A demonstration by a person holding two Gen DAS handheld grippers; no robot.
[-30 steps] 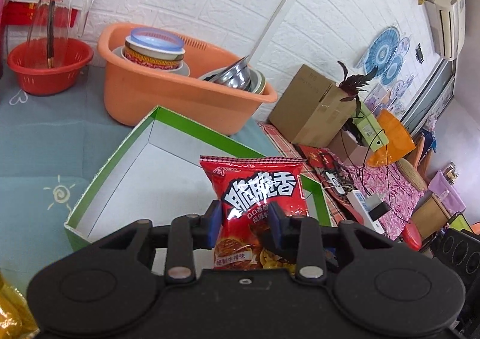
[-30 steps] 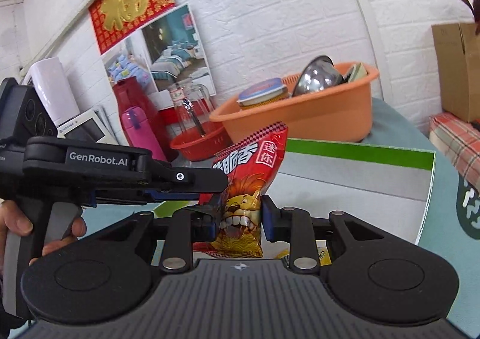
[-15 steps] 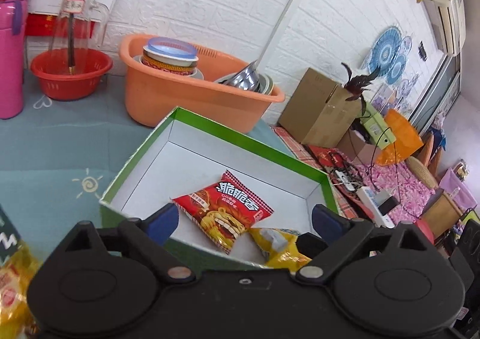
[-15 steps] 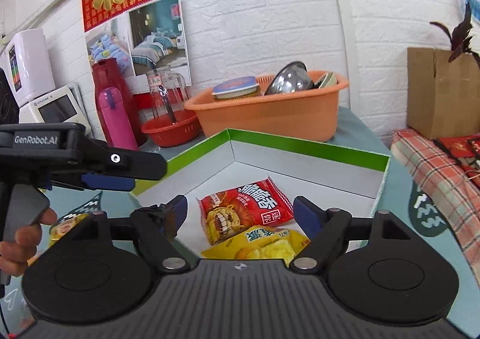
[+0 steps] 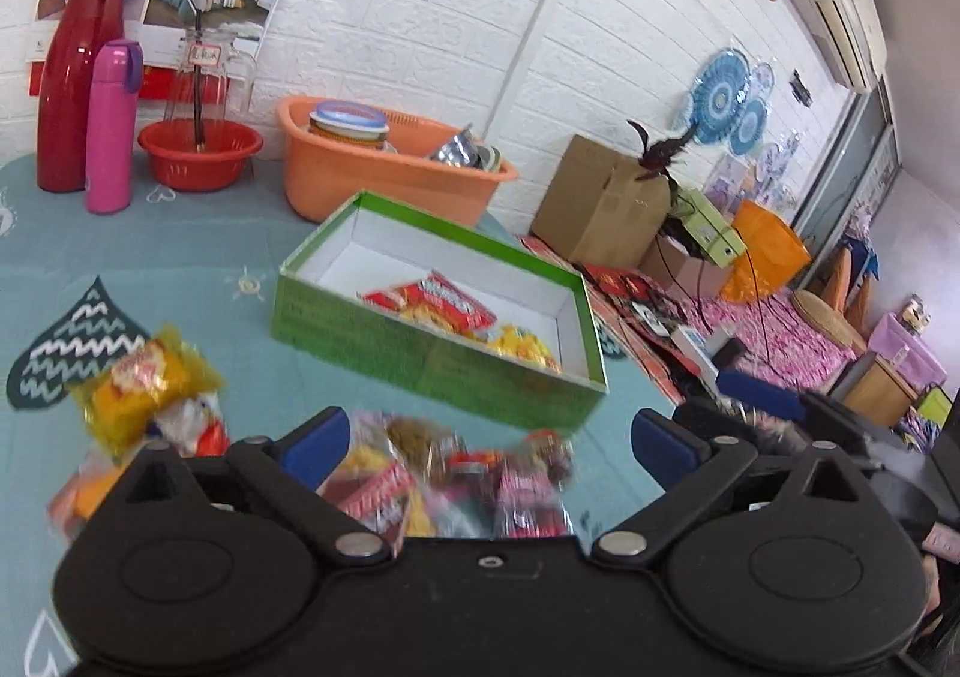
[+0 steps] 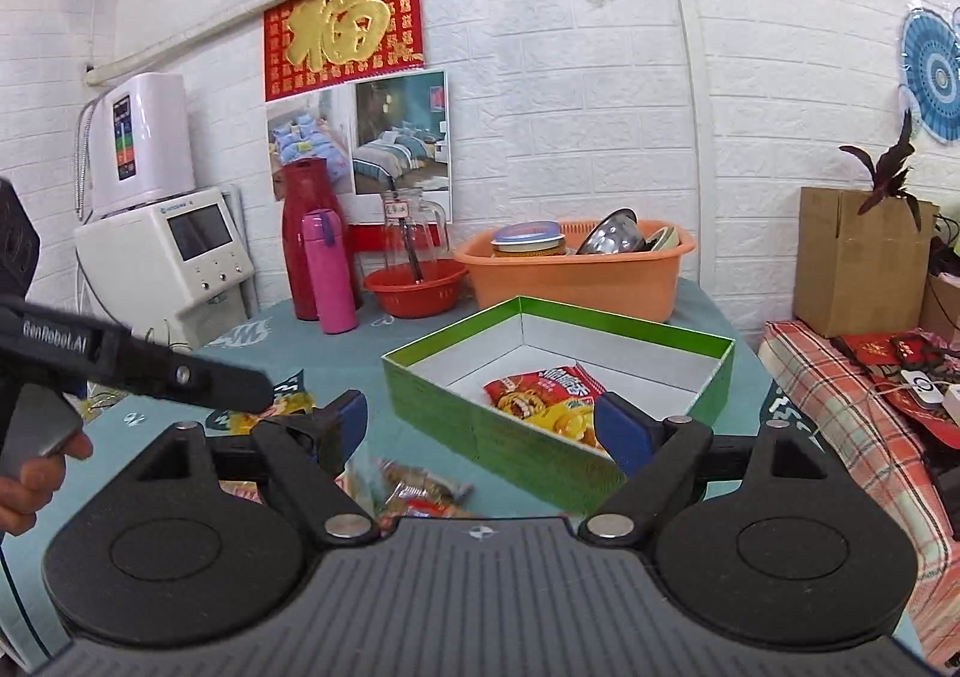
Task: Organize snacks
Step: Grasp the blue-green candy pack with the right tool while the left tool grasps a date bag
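A green box (image 5: 420, 359) (image 6: 528, 437) with a white inside stands on the teal tablecloth. A red snack bag (image 5: 438, 302) (image 6: 540, 386) and a yellow one (image 5: 522, 347) (image 6: 561, 419) lie in it. My left gripper (image 5: 489, 440) is open and empty, pulled back from the box above a blurred heap of loose snack packs (image 5: 456, 485). A yellow pack (image 5: 144, 383) lies to its left. My right gripper (image 6: 480, 422) is open and empty too, in front of the box's near corner, with loose packs (image 6: 414, 488) under it.
An orange basin (image 5: 384, 179) (image 6: 576, 269) with bowls stands behind the box, beside a red bowl (image 5: 198, 152), a pink flask (image 5: 111, 125) and a red thermos (image 6: 306, 239). A cardboard carton (image 6: 858, 257) sits at right. The left gripper's body (image 6: 138, 371) and a hand (image 6: 36, 473) cross the right wrist view.
Both grippers opened and let go of the red snack bag, which now lies in the box. Both then pulled back from the box toward the loose snacks.
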